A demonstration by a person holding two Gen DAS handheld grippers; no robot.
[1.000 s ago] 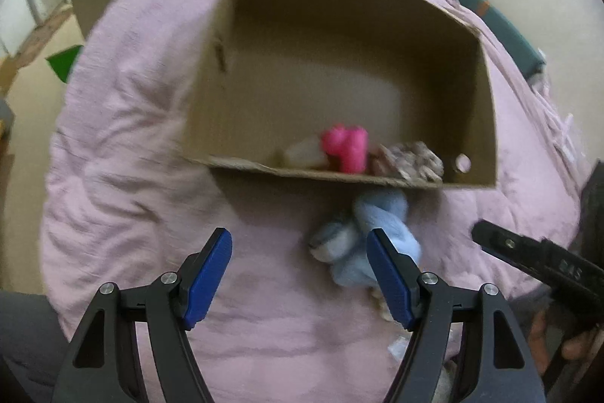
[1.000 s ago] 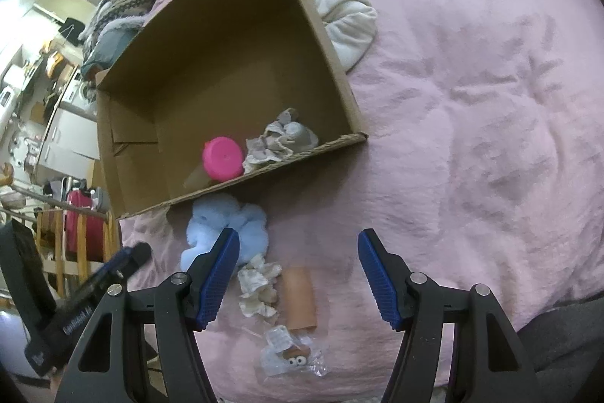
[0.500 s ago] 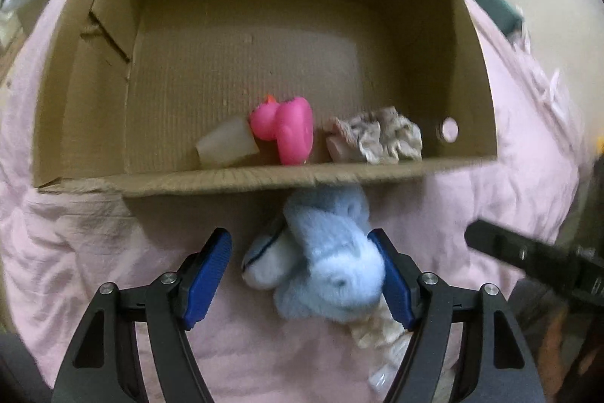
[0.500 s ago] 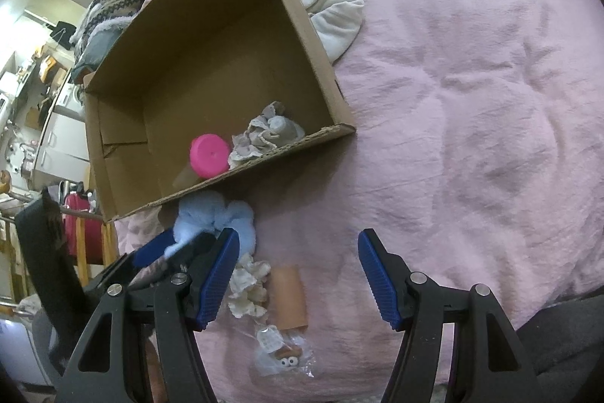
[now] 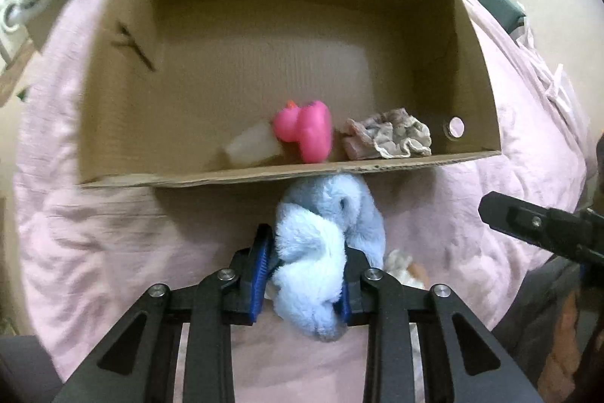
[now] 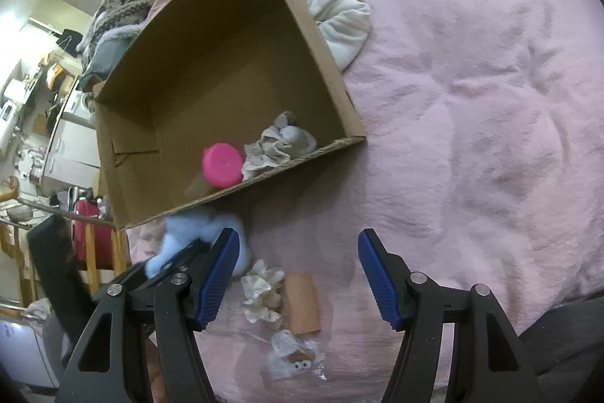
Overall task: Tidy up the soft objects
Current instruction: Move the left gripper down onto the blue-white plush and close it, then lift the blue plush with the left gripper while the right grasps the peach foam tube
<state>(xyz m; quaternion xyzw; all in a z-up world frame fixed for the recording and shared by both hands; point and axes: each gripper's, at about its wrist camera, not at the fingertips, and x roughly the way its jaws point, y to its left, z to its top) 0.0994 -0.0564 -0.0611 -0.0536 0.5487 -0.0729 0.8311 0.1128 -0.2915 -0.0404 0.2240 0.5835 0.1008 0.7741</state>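
A fluffy light-blue plush lies on the pink bedspread just in front of the cardboard box. My left gripper is closing on it, and both blue pads press into its fur. In the right wrist view the same plush shows beside the box's near wall. My right gripper hangs open over the bedspread with nothing between its pads. Inside the box lie a pink rubber duck, a crumpled beige cloth and a pale translucent piece.
On the bedspread below the right gripper lie a crumpled white cloth, a cardboard tube and a small plastic bag. A white garment lies by the box's far corner. Room furniture stands off the bed's left edge.
My left gripper came down around the blue plush and its jaws went from wide open to pressing on it. The right gripper stayed in place, open.
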